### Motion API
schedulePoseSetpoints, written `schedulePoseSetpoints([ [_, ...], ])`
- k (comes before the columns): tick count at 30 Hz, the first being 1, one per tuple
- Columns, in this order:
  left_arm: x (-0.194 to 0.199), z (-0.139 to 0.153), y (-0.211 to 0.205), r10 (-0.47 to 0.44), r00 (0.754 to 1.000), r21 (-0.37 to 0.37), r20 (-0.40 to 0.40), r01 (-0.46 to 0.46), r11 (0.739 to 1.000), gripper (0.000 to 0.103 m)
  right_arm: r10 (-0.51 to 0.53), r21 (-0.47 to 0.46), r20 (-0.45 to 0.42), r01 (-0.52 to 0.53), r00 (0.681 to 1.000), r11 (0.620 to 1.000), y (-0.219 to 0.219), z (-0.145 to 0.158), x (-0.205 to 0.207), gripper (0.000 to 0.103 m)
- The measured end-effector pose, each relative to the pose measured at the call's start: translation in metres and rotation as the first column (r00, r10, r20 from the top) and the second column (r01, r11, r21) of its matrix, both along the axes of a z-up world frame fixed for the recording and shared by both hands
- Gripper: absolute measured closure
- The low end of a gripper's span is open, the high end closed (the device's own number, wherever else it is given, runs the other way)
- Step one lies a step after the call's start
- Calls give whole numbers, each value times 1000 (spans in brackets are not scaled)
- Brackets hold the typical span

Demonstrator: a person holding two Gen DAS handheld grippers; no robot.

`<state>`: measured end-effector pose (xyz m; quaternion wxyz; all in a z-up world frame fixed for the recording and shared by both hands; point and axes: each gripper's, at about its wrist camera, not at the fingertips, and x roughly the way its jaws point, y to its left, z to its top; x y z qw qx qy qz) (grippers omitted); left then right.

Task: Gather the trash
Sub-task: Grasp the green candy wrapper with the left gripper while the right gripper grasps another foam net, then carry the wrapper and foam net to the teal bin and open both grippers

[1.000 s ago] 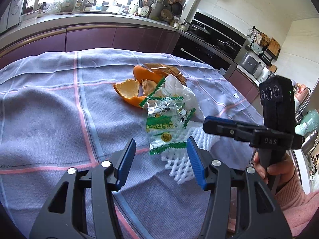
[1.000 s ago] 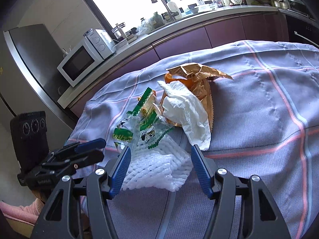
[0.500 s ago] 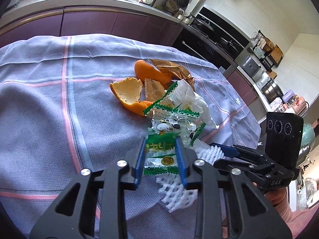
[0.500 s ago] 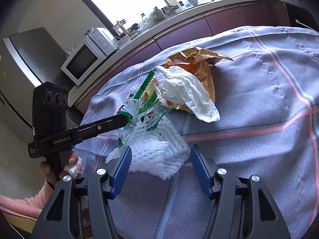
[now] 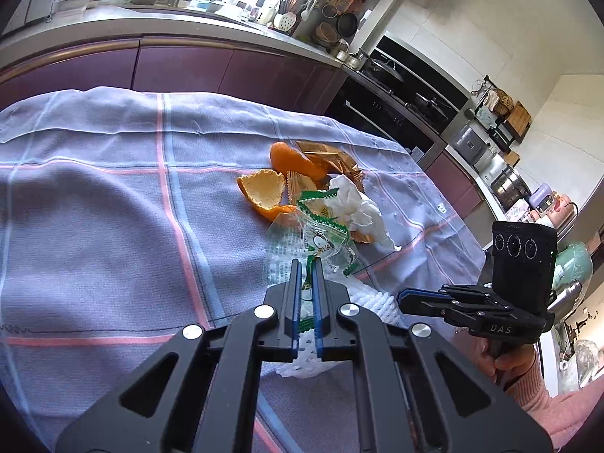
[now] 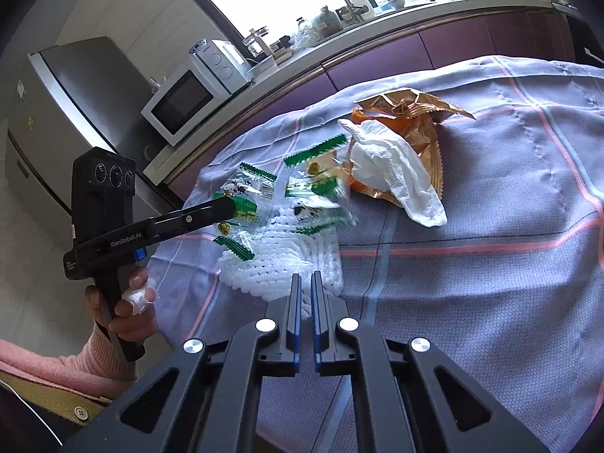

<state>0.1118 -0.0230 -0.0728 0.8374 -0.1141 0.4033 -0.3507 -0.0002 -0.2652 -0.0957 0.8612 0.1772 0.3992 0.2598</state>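
A heap of trash lies on a lilac checked tablecloth (image 5: 94, 226): orange peel (image 5: 264, 192), a gold wrapper (image 5: 332, 158), a crumpled white tissue (image 5: 358, 207), green-and-clear candy wrappers (image 5: 321, 238) and a white foam net (image 6: 279, 264). My left gripper (image 5: 306, 275) is shut on the near end of a green-and-clear wrapper; the right wrist view shows its tip (image 6: 228, 204) pinching that wrapper from the left. My right gripper (image 6: 305, 287) is shut on the near edge of the foam net, and it reaches in from the right (image 5: 402, 296) in the left wrist view.
A curved kitchen counter with purple cabinets (image 5: 181, 64) runs behind the table. A microwave (image 6: 188, 98) and a fridge (image 6: 75, 87) stand at the left, a black stove (image 5: 396, 87) at the right. Hands in pink sleeves (image 6: 120, 302) hold both grippers near the table's front edge.
Both grippers went from open to shut. The left closed on a green-and-clear wrapper and drew it up off the heap; the right closed on the foam net's edge.
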Motion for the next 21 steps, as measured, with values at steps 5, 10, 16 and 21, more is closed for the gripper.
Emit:
schedulePoseSetpoints([
  [5,-11,10,23,18,1000,-27,20,-18,999,98,26,0,30,-26,999,1000,5,13,-5,100],
  [10,-18,14,41,33,999,-32,33,-32,999,98,76,-70,46,-73,996,995,33,11,-2,60],
  [16,-21,9,61,70,997,-37,14,-69,997,98,173,-184,47,-161,984,970,83,-1,4,55],
  [21,-24,9,85,117,993,-48,11,-117,992,98,226,-220,52,-209,973,953,102,-4,4,93],
])
